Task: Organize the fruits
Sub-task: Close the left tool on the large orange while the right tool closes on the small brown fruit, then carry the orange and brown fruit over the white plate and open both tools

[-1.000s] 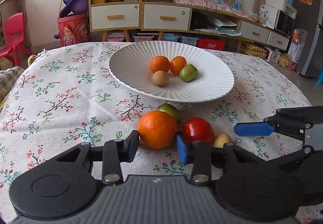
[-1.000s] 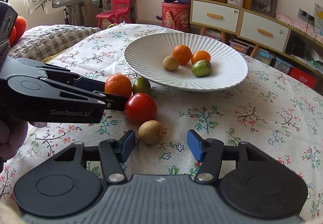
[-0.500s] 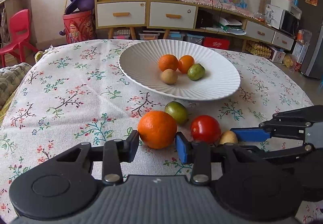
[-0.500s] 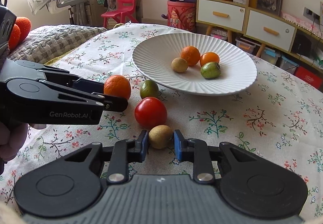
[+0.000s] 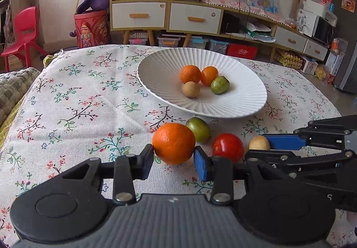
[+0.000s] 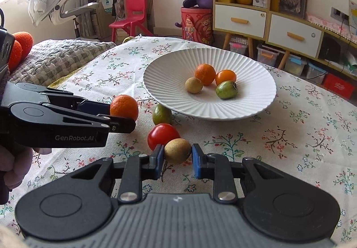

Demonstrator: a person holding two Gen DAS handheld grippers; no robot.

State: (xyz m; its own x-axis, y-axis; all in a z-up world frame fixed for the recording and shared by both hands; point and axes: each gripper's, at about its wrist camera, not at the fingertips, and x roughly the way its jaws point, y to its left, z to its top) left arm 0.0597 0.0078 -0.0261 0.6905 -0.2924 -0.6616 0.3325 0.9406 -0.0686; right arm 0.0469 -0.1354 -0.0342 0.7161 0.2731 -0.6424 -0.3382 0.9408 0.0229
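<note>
My left gripper [image 5: 174, 162] is shut on a large orange [image 5: 173, 146], held just above the flowered cloth. My right gripper [image 6: 177, 158] is shut on a brown kiwi [image 6: 177, 150]; it shows in the left wrist view [image 5: 259, 143] between the right gripper's blue pads. A red tomato [image 5: 228, 147] and a green fruit [image 5: 198, 129] lie between the two grippers. The white ribbed plate [image 5: 245, 100] behind them holds two oranges, a brown kiwi and a green fruit. In the right wrist view, the left gripper [image 6: 125, 117] holds the orange [image 6: 124, 106] at the left.
The table's left edge meets a grey quilted cushion [image 6: 58, 58]. The right gripper's arm [image 5: 323, 136] reaches in from the right, close to the left gripper. Shelves, drawers, a red chair [image 6: 131, 15] and a red bin stand beyond the table.
My right gripper has moved forward and shut on the brown kiwi. My left gripper has stayed shut on the large orange, and its view has shifted so the plate sits further right.
</note>
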